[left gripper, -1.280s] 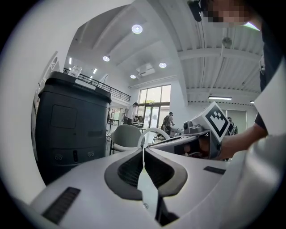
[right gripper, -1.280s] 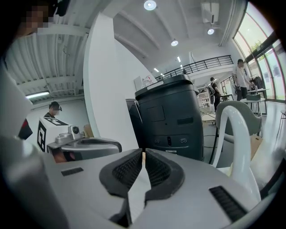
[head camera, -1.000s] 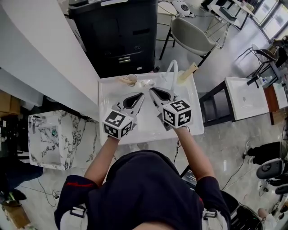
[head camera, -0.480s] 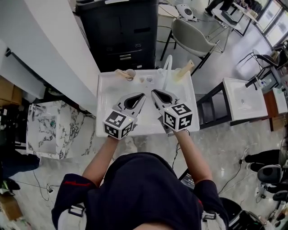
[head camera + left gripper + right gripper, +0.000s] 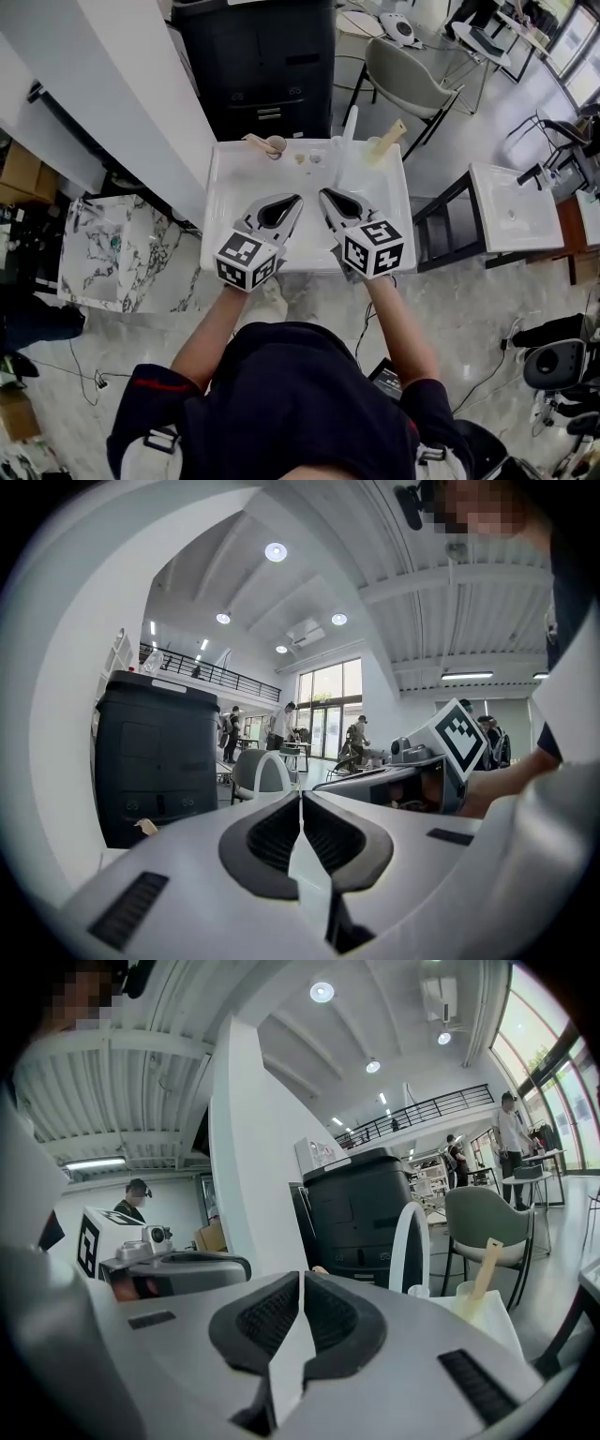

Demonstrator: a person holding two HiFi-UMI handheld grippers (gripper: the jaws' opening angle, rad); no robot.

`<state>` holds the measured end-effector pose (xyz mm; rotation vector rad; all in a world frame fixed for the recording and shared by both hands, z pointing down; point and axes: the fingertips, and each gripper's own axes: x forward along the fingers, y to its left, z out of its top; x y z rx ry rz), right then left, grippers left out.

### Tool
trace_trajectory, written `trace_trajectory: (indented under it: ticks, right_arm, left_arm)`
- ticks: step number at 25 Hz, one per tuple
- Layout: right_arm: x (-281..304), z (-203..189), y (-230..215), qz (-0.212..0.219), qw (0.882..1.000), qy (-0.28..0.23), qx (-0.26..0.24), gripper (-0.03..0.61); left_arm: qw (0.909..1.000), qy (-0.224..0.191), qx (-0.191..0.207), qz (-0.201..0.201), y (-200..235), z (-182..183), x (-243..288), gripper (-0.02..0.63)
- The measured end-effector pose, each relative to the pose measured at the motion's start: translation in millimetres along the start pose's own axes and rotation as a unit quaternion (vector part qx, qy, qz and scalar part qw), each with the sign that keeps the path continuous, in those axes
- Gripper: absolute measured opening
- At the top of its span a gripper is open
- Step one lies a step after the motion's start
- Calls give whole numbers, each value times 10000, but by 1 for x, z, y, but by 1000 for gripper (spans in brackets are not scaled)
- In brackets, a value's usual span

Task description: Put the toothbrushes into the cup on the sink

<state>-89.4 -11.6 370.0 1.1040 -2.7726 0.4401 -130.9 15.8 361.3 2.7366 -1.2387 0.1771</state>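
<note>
A white sink (image 5: 225, 216) stands in front of me. On its back right corner is a pale cup (image 5: 377, 147) with a bamboo toothbrush (image 5: 392, 133) leaning in it; the right gripper view also shows this toothbrush (image 5: 486, 1265). A second bamboo toothbrush (image 5: 257, 142) lies on the back left rim beside a small round dish (image 5: 276, 143). My left gripper (image 5: 298, 198) and right gripper (image 5: 322, 192) hover side by side over the basin's front half. Both are shut, with nothing between the jaws of the left gripper (image 5: 300, 797) or the right gripper (image 5: 301, 1277).
A white arched faucet (image 5: 348, 131) rises at the back middle of the sink, left of the cup. Two small pale items (image 5: 308, 158) lie by its base. A black cabinet (image 5: 262, 66) stands behind the sink, a grey chair (image 5: 403, 75) behind right, and a marble block (image 5: 122, 267) to the left.
Both grippers stay shut and side by side over the basin. The head view has drifted a little, so the sink sits slightly differently in the picture. Nothing was picked up or released.
</note>
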Motion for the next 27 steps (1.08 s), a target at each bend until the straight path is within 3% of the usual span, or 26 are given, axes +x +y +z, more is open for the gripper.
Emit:
trace_trajectory:
  ticks: [27]
  right_arm:
    - [-15, 2, 23, 108, 9995, -102, -267, 40]
  left_arm:
    - [9996, -161, 16, 215, -14, 1, -21, 21]
